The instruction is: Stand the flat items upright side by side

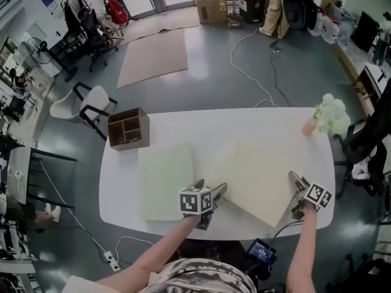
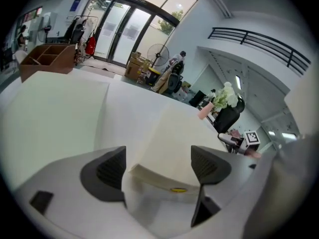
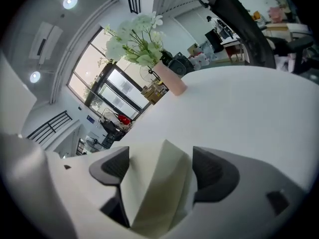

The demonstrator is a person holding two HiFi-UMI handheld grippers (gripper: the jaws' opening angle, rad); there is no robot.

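1. Counter: the white round-cornered counter (image 1: 244, 124) (image 2: 130, 96) (image 3: 249, 108) carries two flat items, both lying down, neither upright.
2. The pale green flat square board (image 1: 166, 182) (image 2: 50, 113) lies on the left half, its sides square to the counter's rim and its near edge close to the near rim.
3. The cream flat square board (image 1: 253, 176) (image 2: 169, 133) (image 3: 159, 183) lies on the right half, turned corner-on. Its nearest corner comes close to the near rim. A thin wedge of bare counter separates it from the green board.
4. My left hand-held gripper (image 1: 211, 186) (image 2: 158, 166) has its jaws wide apart. The cream board's near-left corner sits between them, with the pads not pressing on it.
5. My right hand-held gripper (image 1: 296, 185) (image 3: 157, 171) is also spread wide. It straddles the cream board's right edge, and I see no pad bearing on the board.
6. Open room: the far strip of the counter is bare between the brown wooden compartment box (image 1: 128, 129) (image 2: 47, 59) at the far-left corner and the pink vase of white flowers (image 1: 310, 127) (image 3: 170, 81) at the far right.
7. The box stands just beyond the green board's far-left corner. The vase is well apart from both boards.
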